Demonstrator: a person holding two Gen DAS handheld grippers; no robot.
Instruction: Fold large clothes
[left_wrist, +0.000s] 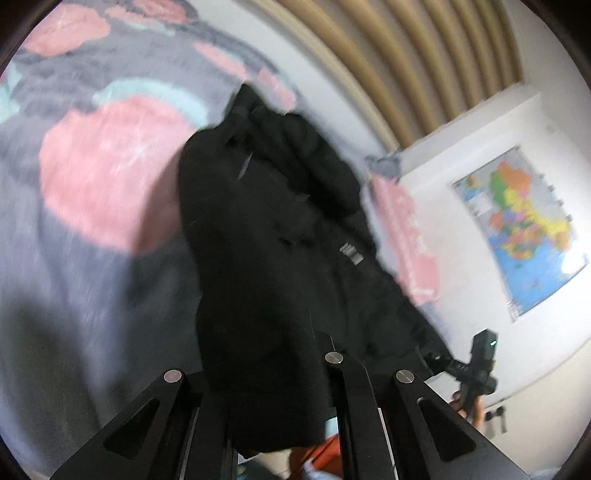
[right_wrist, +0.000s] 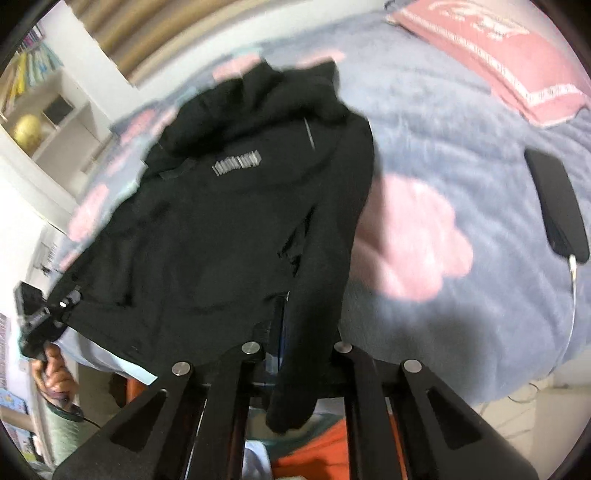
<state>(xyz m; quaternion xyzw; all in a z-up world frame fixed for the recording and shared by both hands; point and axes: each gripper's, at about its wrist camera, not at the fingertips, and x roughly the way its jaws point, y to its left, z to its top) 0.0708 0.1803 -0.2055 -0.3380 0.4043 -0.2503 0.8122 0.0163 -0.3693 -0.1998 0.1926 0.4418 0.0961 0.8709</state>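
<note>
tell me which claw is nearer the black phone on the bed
Right. The phone lies on the blanket off to the side of the right claw; the left claw holds the jacket's far edge, farther away.

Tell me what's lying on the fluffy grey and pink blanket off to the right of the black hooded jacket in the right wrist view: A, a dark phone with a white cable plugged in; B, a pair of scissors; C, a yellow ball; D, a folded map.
A: a dark flat phone lies on the fluffy grey and pink blanket, right of the black hooded jacket, with a white cable at its near end.
</note>
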